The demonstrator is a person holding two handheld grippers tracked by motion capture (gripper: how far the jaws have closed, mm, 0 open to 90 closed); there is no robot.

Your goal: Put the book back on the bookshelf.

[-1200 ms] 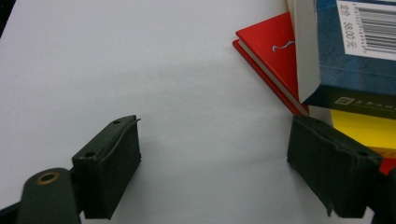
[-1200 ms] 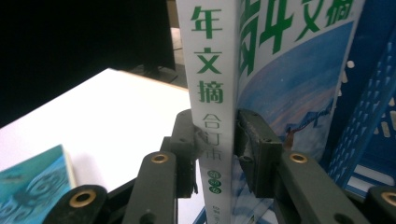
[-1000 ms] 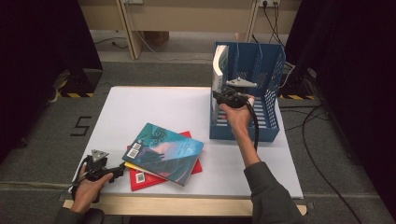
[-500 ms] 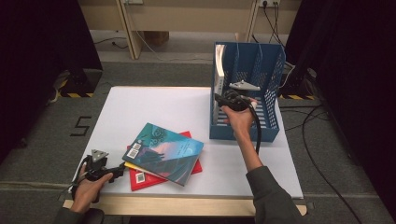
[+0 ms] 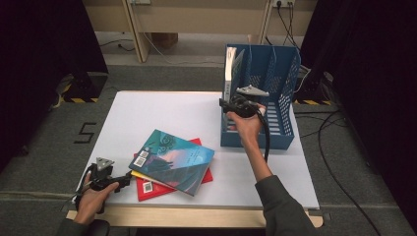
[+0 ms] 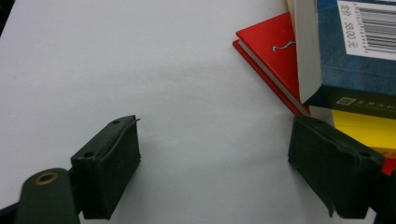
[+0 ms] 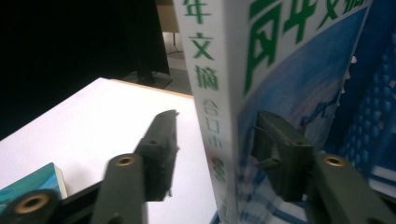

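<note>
**White table, books flat at the left, one upright in the rack**

Black jaws of the left gripper (image 5: pixel 101 179) stand spread wide with nothing between them, resting at the near left corner of the white table (image 5: pixel 162 113). In the left gripper view the pile of books lies just beyond its right-hand jaw. That pile sits right of the gripper: a teal book (image 5: pixel 172 161) lies on top, barcode showing, over a yellow book (image 6: pixel 362 130) and a red book (image 5: pixel 150 189), all flat on the table.

Further right, at the far right side of the table, stands a blue rack (image 5: pixel 282 78) with slotted dividers. A white-spined book (image 5: pixel 229 69) stands upright in its leftmost slot, against the rack's left wall. The right gripper (image 5: pixel 231 105) is held at this book's near edge. Its jaws have just been opening; in the right gripper view they straddle the spine, the left-hand jaw clear of it with a gap, the right-hand jaw close against the cover, so the book stands between them unpinched.
</note>
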